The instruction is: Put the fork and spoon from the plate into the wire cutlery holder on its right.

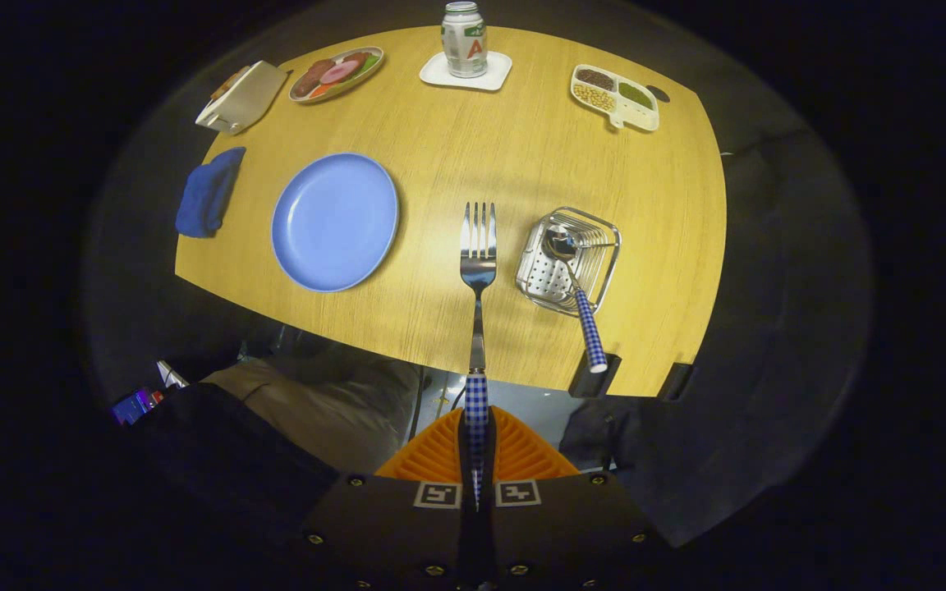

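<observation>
My gripper (pixel 477 443) is shut on the fork (pixel 478 271) by its blue-checked handle, high above the wooden table (pixel 473 156). The fork's steel tines point away from me, between the blue plate (pixel 335 222) and the wire cutlery holder (pixel 569 260). The plate lies bare to the left of the fork. The holder stands to the right of the fork, and the spoon (pixel 576 283) rests inside it, bowl down in the basket, with its blue-checked handle leaning out toward the table's near edge.
At the table's far side are a white napkin box (pixel 241 97), a plate of food (pixel 336 73), a can on a white coaster (pixel 465 41) and a divided snack tray (pixel 614 97). A blue cloth (pixel 208 192) lies left of the plate. A person's legs show below the near edge.
</observation>
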Available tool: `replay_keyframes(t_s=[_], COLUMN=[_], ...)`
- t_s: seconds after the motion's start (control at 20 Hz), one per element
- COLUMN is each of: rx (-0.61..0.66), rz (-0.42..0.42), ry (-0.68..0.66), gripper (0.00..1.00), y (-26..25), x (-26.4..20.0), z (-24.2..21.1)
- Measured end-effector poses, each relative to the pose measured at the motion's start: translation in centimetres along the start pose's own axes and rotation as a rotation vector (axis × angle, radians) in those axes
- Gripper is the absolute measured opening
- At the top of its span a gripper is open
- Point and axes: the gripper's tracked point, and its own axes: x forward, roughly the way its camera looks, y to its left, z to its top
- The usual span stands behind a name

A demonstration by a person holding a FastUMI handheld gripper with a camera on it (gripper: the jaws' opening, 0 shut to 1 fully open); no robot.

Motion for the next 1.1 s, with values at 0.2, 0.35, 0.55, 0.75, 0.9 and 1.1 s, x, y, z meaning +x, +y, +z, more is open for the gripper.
replay_keyframes(t_s=[0.2,0.35,0.55,0.75,0.9,1.1], rx=[0.022,0.039,0.087,0.14,0.16,0.164], rz=[-0.013,-0.001,0.027,0.068,0.074,0.081], ry=[0.022,0.052,0.123,0.189,0.243,0.299], gripper=[0.01,0.01,0.01,0.01,0.01,0.01], y=[-1.9,-2.5,-3.4,-4.2,-4.6,-4.5], x=[-0.8,-0.3,1.0,2.5,3.2,4.5], z=[-0.2,-0.2,-0.3,0.9,1.1,2.3])
